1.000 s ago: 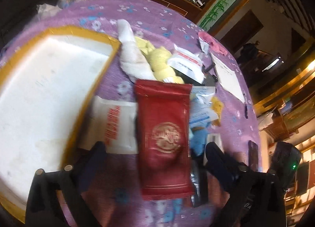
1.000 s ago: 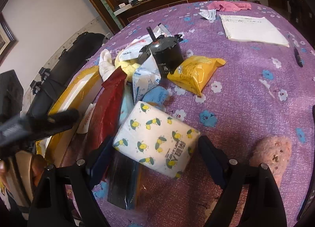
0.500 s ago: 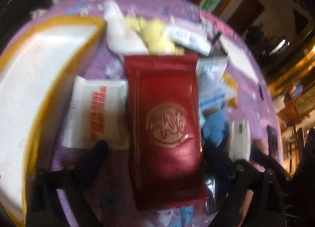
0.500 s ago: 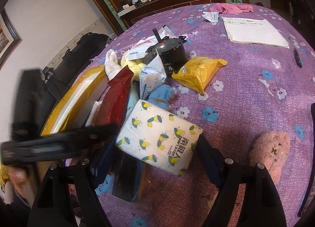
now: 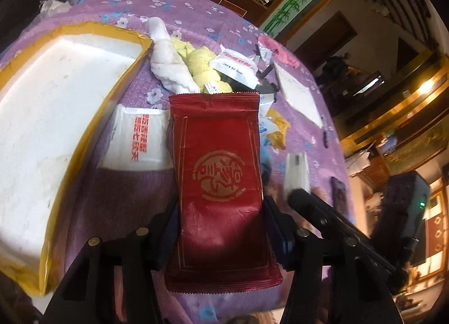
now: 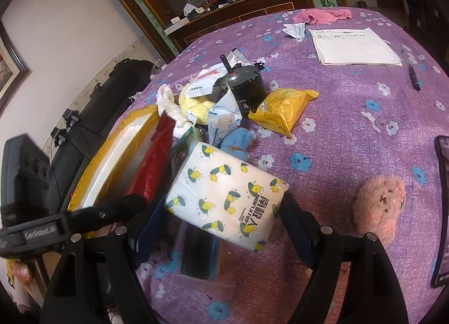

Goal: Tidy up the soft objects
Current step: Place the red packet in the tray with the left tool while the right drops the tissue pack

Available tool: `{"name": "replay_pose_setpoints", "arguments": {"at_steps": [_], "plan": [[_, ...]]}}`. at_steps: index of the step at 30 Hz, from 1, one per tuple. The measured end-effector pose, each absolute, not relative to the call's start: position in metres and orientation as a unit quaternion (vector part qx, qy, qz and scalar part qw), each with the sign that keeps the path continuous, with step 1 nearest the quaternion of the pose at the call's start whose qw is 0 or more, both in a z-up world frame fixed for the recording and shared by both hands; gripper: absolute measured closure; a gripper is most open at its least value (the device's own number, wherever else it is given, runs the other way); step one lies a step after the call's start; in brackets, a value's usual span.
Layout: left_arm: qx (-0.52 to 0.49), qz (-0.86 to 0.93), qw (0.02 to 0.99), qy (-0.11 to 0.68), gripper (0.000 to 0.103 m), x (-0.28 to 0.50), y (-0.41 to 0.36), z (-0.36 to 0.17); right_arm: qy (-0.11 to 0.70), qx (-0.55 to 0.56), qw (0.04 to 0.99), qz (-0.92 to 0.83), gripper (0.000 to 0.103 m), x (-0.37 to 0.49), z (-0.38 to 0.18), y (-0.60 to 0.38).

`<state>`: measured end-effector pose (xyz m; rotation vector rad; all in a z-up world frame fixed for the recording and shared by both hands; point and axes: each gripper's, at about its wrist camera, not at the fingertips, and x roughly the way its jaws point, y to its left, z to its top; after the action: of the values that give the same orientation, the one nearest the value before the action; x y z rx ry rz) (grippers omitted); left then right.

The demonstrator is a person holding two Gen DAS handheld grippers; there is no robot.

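Tilted downward, the left gripper [image 5: 220, 220], jaws just closing, grasps one red packet [image 5: 219, 178]; the right gripper [image 6: 221, 211] clamps one tissue pack [image 6: 224, 194] beside it.

Tissue pack [image 6: 228, 194]: Chinese characters, "nanuren". Red packet [image 5: 221, 183]: gold seal emblem. White packet [image 5: 137, 138]: red Chinese print, unreadable.

Close downward wrist views, apparently shared pile [image 5: 196, 77]
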<state>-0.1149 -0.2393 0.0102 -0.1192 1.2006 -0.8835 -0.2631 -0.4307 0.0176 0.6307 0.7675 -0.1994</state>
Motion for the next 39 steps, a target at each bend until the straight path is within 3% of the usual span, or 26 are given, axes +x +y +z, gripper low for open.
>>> {"name": "replay_pose_setpoints", "arguments": {"at_steps": [13, 22, 26, 31, 39], "plan": [[-0.121, -0.352, 0.803, 0.466, 0.043, -0.093, -0.133, 0.076, 0.349, 0.251, 0.903, 0.01, 0.023, -0.206, 0.06, -0.353], [-0.105, -0.236, 0.858, 0.445, 0.046, -0.044, -0.055, 0.059, 0.368, 0.188, 0.905, 0.099, 0.023, -0.107, 0.068, -0.264], [-0.097, -0.2, 0.865, 0.449, 0.045, -0.027, -0.034, 0.039, 0.395, 0.219, 0.883, 0.128, 0.023, -0.075, 0.047, -0.247], [-0.068, -0.191, 0.864, 0.46, 0.046, -0.018, -0.036, 0.021, 0.442, 0.214, 0.863, 0.116, 0.023, -0.062, 0.019, -0.243], [-0.011, -0.233, 0.844, 0.483, 0.045, -0.03, -0.066, 0.013, 0.463, 0.115, 0.874, 0.092, 0.023, -0.084, 0.021, -0.228]]}}
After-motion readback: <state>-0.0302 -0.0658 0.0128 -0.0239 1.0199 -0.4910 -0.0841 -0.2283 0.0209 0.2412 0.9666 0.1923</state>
